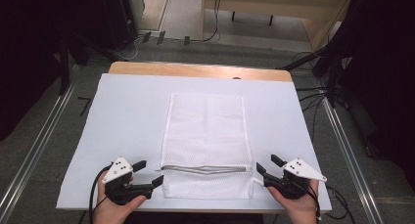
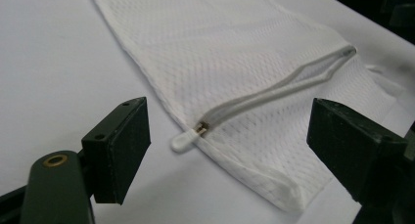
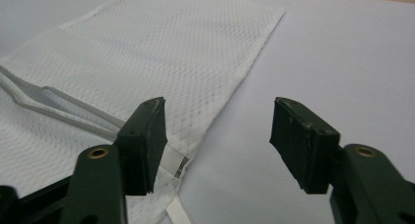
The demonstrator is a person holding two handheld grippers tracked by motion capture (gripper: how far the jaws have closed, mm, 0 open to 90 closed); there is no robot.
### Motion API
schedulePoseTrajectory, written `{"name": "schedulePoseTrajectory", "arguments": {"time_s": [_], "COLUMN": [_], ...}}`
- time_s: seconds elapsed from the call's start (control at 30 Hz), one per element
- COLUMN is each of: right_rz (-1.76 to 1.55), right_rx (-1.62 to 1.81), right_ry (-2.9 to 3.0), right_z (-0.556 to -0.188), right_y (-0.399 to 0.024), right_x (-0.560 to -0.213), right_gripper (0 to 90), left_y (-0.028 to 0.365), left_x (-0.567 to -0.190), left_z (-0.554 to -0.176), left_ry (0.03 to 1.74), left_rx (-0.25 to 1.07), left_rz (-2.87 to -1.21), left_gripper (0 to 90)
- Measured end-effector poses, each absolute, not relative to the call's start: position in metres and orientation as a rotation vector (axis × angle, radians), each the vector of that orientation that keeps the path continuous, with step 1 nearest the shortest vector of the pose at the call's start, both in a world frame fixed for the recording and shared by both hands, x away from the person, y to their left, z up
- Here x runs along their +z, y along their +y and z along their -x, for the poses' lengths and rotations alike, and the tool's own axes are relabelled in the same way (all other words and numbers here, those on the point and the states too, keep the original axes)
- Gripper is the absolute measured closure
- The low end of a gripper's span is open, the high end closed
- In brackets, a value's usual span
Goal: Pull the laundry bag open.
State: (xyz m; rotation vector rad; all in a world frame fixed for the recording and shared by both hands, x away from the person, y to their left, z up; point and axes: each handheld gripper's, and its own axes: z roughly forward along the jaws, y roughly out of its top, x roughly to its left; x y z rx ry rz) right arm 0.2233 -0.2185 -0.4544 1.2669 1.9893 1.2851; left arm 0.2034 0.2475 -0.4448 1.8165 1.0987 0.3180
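White sheeting (image 1: pixel 127 126) covers the table, with a strip of bare wood (image 1: pixel 195 70) at the far edge. Grey floor surrounds it, with metal rails (image 1: pixel 39 145) down both sides and loose cables (image 1: pixel 313 94) trailing off to the right.

On the sheet lies a white mesh bag (image 1: pixel 205 131), flat, its long side running away from the person. A grey zipper (image 1: pixel 203 169) crosses it near the close end, partly parted in the middle. In the left gripper view its white pull tab (image 2: pixel 182 142) rests on the sheet at the bag's left edge.

Just off that edge sits the left gripper (image 1: pixel 148 174), jaws spread wide and clasping nothing; the pull tab lies between them but apart from both pads. Beside the bag's right edge, the right gripper (image 1: pixel 267 167) is likewise released, with only bare sheet between its jaws. In the right gripper view one jaw stands over the bag's corner, next to a small fabric label (image 3: pixel 172 161).

Nothing lies between either gripper and the bag.
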Motion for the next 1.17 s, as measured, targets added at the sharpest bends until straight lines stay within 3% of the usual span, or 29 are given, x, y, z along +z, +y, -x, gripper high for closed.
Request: {"name": "schedulePoseTrajectory", "arguments": {"time_s": [0.3, 0.57, 1.17], "right_rz": [-1.284, -1.332, -1.359], "right_rx": [1.280, 1.275, 1.241], "right_ry": [1.979, 1.951, 1.936], "right_z": [-0.227, -0.229, -0.232], "right_y": [-0.227, -0.237, -0.245], "right_x": [-0.456, -0.455, -0.458], "right_gripper": [31.4, 26.5, 24.2], "left_y": [0.282, 0.304, 0.317], "left_x": [-0.445, -0.446, -0.453], "left_z": [-0.213, -0.218, -0.225], "left_ry": [1.062, 1.075, 1.146], "left_rx": [0.322, 0.446, 0.471], "left_rz": [-1.752, -1.724, -1.716], "left_gripper": [9.8, 9.0, 9.0]}}
